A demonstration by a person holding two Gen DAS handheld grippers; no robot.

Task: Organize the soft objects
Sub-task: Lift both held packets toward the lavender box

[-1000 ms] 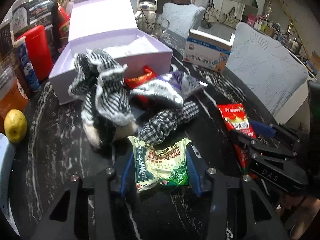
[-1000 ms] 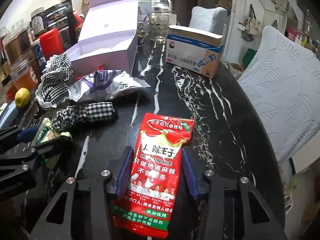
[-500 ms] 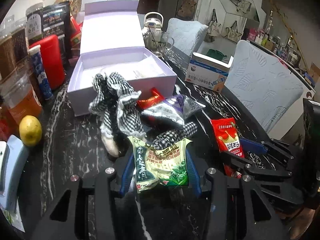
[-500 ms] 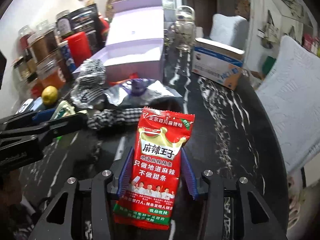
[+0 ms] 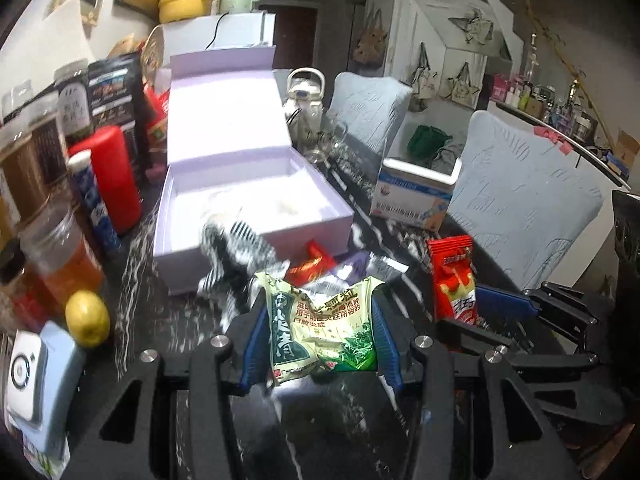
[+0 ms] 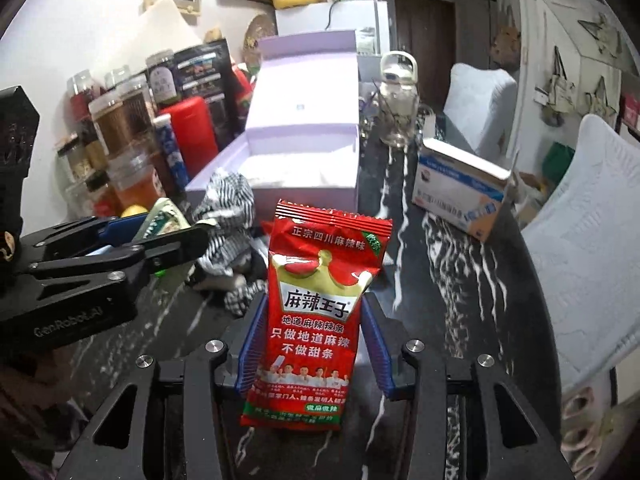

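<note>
Left gripper [image 5: 320, 340] clamps the green pack [image 5: 324, 336]; right gripper [image 6: 312, 344] clamps the red pack [image 6: 320, 312]. Both packs are off the tabletop [image 6: 460, 280], side by side, just short of the box [image 5: 256, 200]. Between grippers and box: checked cloth [image 5: 236, 252] against the box's front wall, more packets [image 5: 316, 264] beside it. Box looks nearly empty, so sorting looks barely started; both packs plus the pile remain. Jars and red canister [image 5: 114, 176] crowd the left edge, carton [image 5: 416, 196] sits right. Clear approach is over the front wall.
</note>
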